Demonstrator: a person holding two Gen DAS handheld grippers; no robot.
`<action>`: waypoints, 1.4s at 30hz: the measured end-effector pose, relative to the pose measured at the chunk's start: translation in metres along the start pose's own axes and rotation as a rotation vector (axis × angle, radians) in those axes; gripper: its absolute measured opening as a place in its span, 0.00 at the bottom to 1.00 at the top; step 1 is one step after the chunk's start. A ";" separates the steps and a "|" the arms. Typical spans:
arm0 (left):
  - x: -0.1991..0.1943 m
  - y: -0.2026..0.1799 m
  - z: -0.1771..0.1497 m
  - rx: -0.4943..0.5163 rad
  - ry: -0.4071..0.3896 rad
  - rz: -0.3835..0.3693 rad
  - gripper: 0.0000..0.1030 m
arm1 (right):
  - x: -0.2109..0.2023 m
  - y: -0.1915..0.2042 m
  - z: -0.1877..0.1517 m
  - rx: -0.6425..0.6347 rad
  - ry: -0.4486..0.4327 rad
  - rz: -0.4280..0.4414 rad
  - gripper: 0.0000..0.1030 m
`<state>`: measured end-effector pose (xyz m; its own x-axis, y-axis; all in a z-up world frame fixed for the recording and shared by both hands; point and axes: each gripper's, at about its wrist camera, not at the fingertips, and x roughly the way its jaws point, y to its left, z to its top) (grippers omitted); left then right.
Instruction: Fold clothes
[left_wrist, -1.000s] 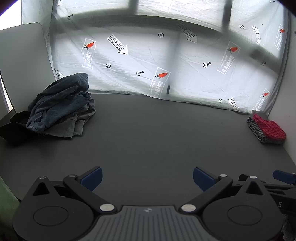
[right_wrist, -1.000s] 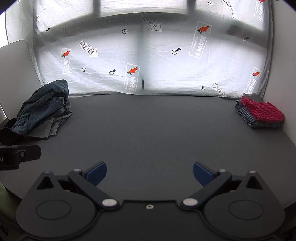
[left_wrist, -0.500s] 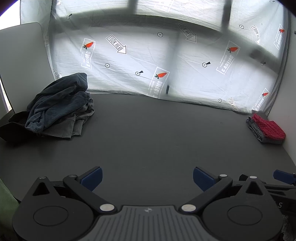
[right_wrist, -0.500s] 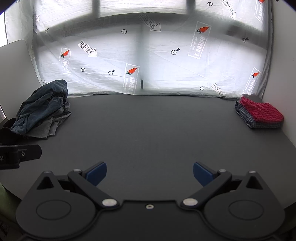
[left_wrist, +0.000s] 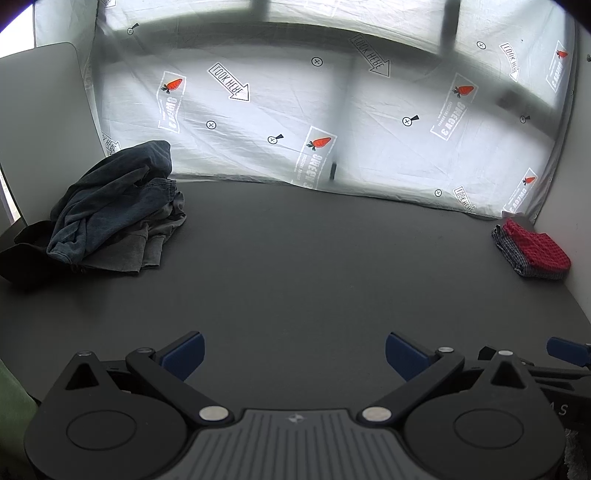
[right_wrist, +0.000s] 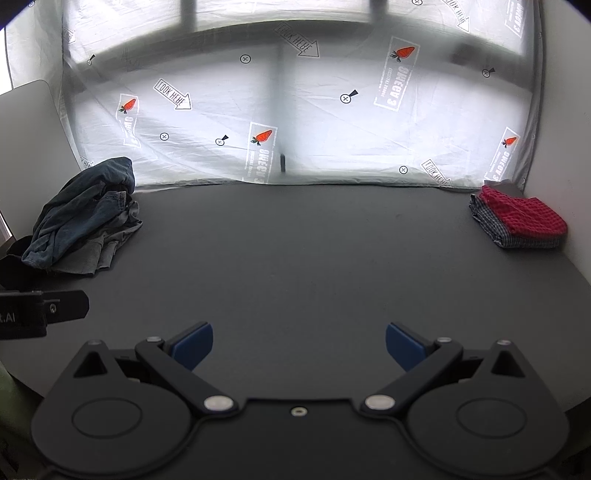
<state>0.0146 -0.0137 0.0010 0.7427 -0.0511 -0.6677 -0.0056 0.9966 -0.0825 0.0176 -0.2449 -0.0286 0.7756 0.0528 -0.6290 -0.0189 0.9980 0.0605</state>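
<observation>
**Messy pile on one side, neat stack on the other**

Left wrist view. Left gripper low over the near edge of the dark desk, blue fingers spread wide apart, nothing between them. Far off to the left, by the back corner, a messy pile of clothes: a blue one on top, a grey one under it, something black at the edge. Probably dumped there to wait for folding. Far off to the right, by the wall, a small folded stack, red on top of a checked one. Probably put there to stay out of the way, as done work. Big bare middle of the desk between the two, likely kept free as the place to spread and fold. White plastic sheet with carrots and arrows hung at the back.

Right wrist view. Right gripper low at the near edge too, blue fingers wide apart and holding nothing. Same pile of clothes far left, same folded stack far right, both well away from the gripper. Black end of the other gripper poking in at the left edge, nearer the pile. Probably next: a reach to the pile for one piece of clothing.
</observation>
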 end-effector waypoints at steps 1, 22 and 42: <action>0.001 -0.002 0.000 -0.002 0.005 -0.002 1.00 | 0.001 -0.001 -0.001 0.002 0.002 -0.003 0.98; 0.087 -0.093 0.054 -0.044 0.104 -0.065 1.00 | 0.072 -0.081 0.055 -0.087 -0.004 0.066 0.96; 0.148 -0.052 0.120 -0.235 0.150 0.105 1.00 | 0.186 -0.048 0.132 -0.093 0.014 0.403 0.96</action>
<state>0.2055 -0.0648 -0.0046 0.6227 0.0250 -0.7821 -0.2447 0.9556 -0.1643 0.2462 -0.2880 -0.0468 0.6857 0.4402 -0.5797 -0.3771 0.8960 0.2344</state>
